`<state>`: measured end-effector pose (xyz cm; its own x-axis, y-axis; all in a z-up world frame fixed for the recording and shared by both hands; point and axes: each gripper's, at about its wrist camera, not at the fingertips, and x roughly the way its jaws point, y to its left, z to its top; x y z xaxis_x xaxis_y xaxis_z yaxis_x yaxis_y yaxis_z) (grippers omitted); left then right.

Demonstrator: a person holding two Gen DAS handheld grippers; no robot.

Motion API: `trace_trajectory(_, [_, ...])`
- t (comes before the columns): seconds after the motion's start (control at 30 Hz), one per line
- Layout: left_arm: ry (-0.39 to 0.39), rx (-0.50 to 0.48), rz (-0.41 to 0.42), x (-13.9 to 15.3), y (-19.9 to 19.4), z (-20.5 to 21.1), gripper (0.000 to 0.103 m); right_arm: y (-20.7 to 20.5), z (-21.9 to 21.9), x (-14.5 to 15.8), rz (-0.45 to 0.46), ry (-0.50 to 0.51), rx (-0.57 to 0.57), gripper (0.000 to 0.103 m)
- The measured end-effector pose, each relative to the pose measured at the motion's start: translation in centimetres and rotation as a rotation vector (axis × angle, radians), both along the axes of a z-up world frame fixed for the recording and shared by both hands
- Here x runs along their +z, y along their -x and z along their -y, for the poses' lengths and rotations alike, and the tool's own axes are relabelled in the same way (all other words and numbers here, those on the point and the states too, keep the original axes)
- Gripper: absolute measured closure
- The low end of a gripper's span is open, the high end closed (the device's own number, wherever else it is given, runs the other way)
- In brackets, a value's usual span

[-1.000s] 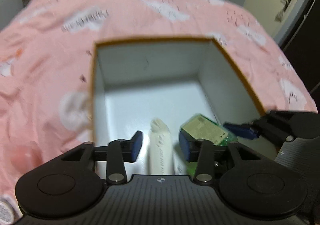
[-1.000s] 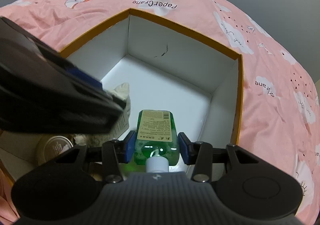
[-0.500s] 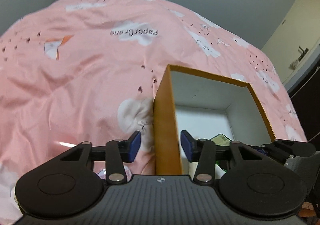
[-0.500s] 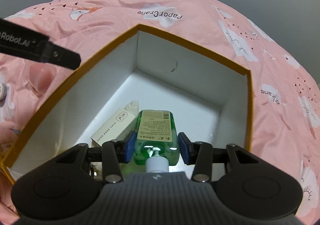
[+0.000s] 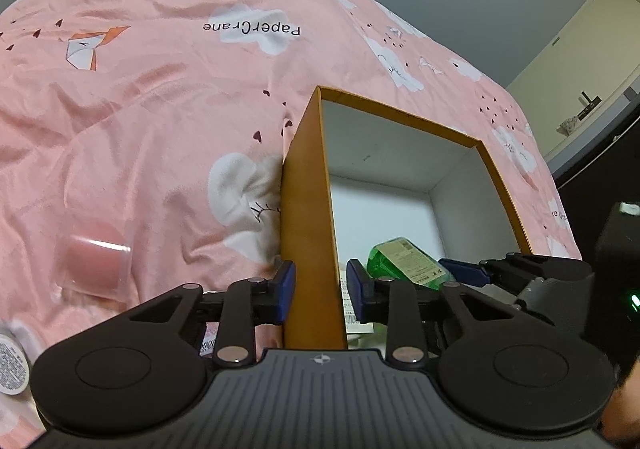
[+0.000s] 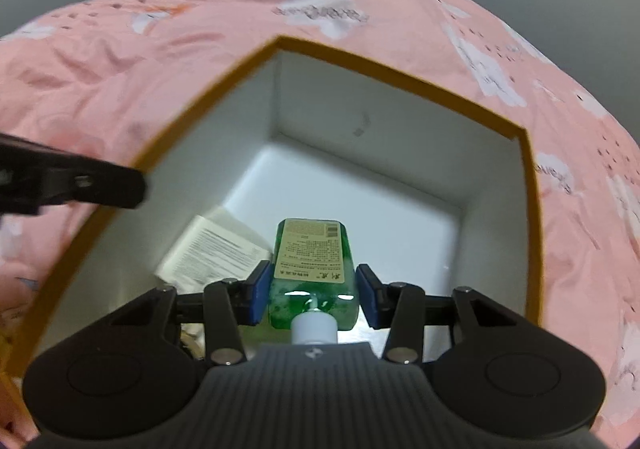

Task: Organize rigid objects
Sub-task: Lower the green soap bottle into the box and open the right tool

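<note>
With right gripper (image 6: 312, 297), pinching green bottle (image 6: 310, 261) by the shoulders: blue pads pressed to either side, jaws part-way closed, white cap toward the camera, label facing up. Held tilted down into the open top of the box (image 6: 400, 77), base aimed at the white floor inside. Hard to tell whether the base touches that floor. Just left of the bottle, leaning in the near left corner of the box, a white carton (image 6: 216, 253) with dense printed text; touching the bottle or just shy of it, cannot say which.

With left gripper (image 5: 320, 289), clamped across the box's left wall near the close corner: one pad on the orange outside, the other on the white inside, jaws drawn in tight on the cardboard. Seen from that side, the bottle hanging within the box between blue pads, well short of the far wall.

Outside the box, orange card walls standing on a pink bedspread (image 5: 160, 109) printed with white clouds, small hearts and the words PaperCrane. On the bedspread left of the box, well apart from it, a clear plastic cup (image 5: 90, 261), lying tilted, pink showing through. At the lower left edge of the left view, part of a small round white container (image 5: 10, 365) with fine print. Beyond the bed, grey wall and a pale door (image 5: 580, 61) at the right.
</note>
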<state>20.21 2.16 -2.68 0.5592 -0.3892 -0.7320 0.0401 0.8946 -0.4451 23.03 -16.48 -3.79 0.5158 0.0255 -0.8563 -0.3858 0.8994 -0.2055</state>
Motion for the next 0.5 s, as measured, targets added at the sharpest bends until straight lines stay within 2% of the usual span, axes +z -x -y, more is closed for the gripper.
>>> trace_trajectory(0.2, [0.008,-0.004,-0.003,-0.1,0.0,0.3,0.071,-0.8,0.8,-1.2,-0.124,-0.006,-0.046,0.058])
trace_trajectory(0.37, [0.01,-0.002,0.0,-0.1,0.1,0.2,0.071,-1.2,0.4,-1.6,-0.18,-0.018,-0.041,0.057])
trace_trajectory(0.5, [0.011,0.0,-0.001,0.0,0.1,0.3,0.071,-1.1,0.3,-1.7,-0.185,-0.021,-0.03,0.057])
